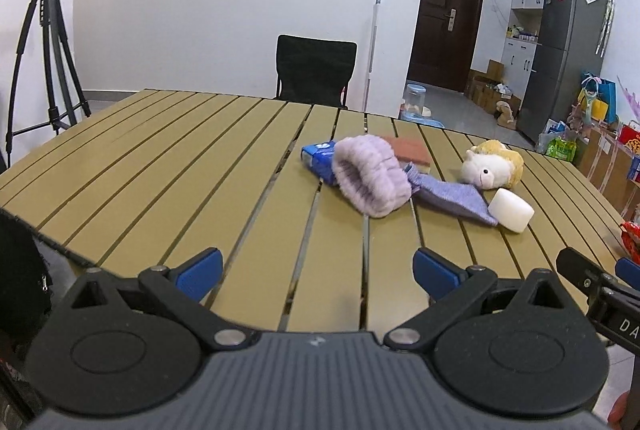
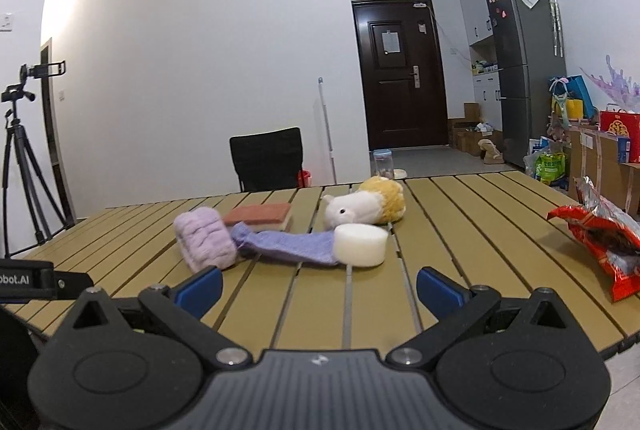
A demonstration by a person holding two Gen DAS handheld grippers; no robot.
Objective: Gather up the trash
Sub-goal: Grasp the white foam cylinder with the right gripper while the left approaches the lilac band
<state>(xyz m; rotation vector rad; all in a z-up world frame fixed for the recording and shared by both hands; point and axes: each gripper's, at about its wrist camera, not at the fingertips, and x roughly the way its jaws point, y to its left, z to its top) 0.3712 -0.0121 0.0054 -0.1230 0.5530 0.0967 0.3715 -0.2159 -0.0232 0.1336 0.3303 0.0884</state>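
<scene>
Both grippers hover wide apart, empty: left gripper [image 1: 316, 270], right gripper [image 2: 318, 288], over the slatted tan table [image 2: 460, 230]. Crinkled red foil snack wrapper [image 2: 604, 238] lies right of the white foam puck [image 2: 360, 244]; its print unreadable.

Red wrapper [image 2: 604, 238], lilac headband [image 1: 370, 178], blue packet [image 1: 318, 160], tan slatted table [image 1: 160, 158].

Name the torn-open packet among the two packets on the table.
The red snack bag, at the table's right edge, gaping with silver lining showing. The blue packet behind the fluffy purple band looks sealed.
</scene>
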